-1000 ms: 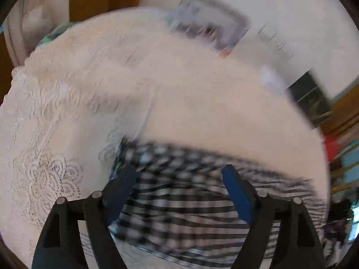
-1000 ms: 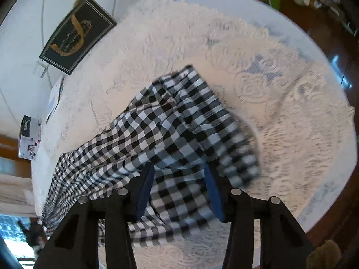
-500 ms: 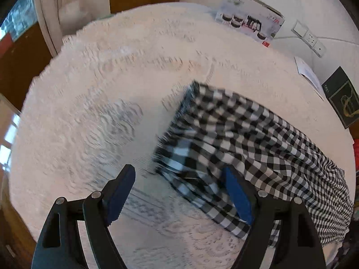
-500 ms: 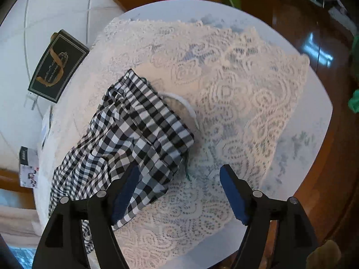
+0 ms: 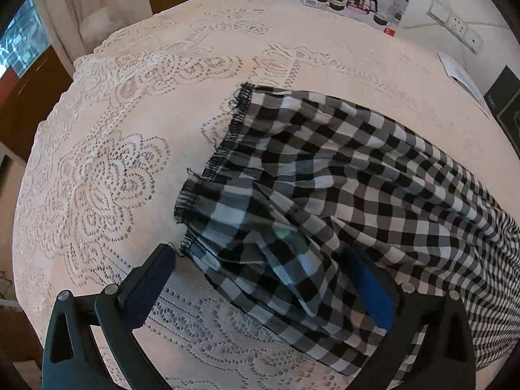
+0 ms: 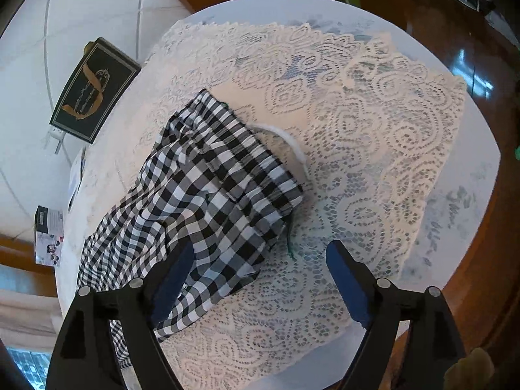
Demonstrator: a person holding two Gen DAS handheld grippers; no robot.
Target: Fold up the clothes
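Hovering both tongs over checkered garment point(image 5: 325, 195) lying bunched on lace-covered surface point(image 5: 130, 162); left tongs point(image 5: 260, 279) just been opening, released, straddling hem corner; right tongs point(image 6: 256, 269) just been opening, released, cloth edge between; I'm judging release after laying fold.

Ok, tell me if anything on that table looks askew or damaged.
The checked garment lies bunched and crooked on the lace tablecloth, its gathered edge fraying with loose threads. In the right wrist view a white band pokes out from under it. Nothing spilled.
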